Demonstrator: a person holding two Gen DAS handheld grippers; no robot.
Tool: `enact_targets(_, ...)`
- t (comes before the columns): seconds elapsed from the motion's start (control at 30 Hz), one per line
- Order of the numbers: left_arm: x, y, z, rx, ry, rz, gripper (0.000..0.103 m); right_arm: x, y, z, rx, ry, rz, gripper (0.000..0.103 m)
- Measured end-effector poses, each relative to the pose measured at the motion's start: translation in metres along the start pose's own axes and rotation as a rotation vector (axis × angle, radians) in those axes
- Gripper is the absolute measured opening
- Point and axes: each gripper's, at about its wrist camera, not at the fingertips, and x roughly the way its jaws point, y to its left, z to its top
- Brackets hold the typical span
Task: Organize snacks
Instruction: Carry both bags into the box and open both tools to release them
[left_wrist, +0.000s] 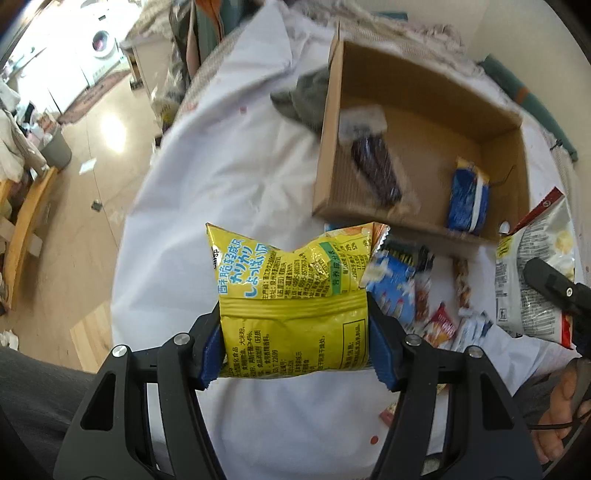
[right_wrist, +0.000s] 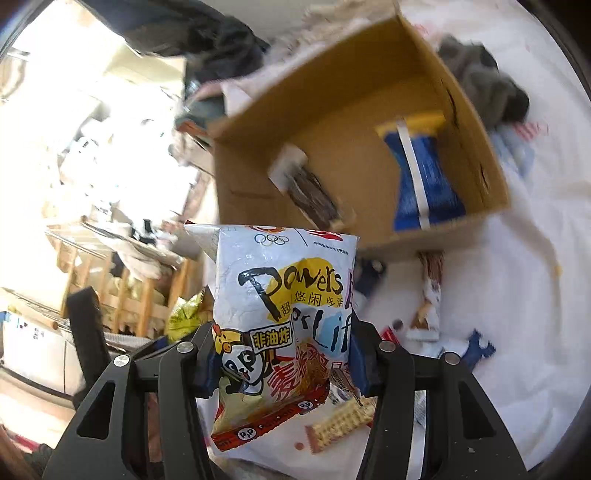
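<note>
My left tongs (left_wrist: 295, 336) clamp a yellow snack bag (left_wrist: 291, 295); my right tongs (right_wrist: 282, 363) clamp a white panda bag (right_wrist: 284, 314). Ahead lies a blurred cardboard box (left_wrist: 325, 147) holding a dark bar (left_wrist: 375, 166) and blue packet (left_wrist: 467, 199); their labels are unreadable.

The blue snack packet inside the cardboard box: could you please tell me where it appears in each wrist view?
Left wrist view: the blue snack packet stands right of centre, in the box's near right corner.
Right wrist view: the blue snack packet lies upper right of centre, against the box's right wall.
Shared landmark: the cardboard box, with the dark wrapped bar to the packet's left.
</note>
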Motion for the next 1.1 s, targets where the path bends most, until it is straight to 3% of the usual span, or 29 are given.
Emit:
enact_targets(0.13, -0.025, -0.001, 0.015, 0.009, -0.081, -0.002, 0.061, -0.014, 0.008, 0.009, -0.024, -0.056, 0.024, 0.055)
enact_targets(0.43, -0.034, -0.025, 0.058, 0.076, -0.137, -0.011, 0.061, -0.015, 0.008, 0.036, -0.044, -0.103, -0.01, 0.055)
enact_targets(0.73, -0.007, -0.072, 0.093, 0.197, -0.192, -0.001, 0.061, -0.004, -0.016, 0.073, -0.034, -0.132, -0.091, 0.055)
enact_targets(0.93, 0.017, -0.084, 0.091, 0.221, -0.249, -0.017, 0.061, 0.005, -0.028, 0.076, -0.012, -0.134, -0.132, 0.055)
enact_targets(1.1, 0.033, -0.093, 0.091, 0.243, -0.212, -0.024, 0.061, 0.018, -0.023, 0.079, -0.072, -0.118, -0.204, 0.056)
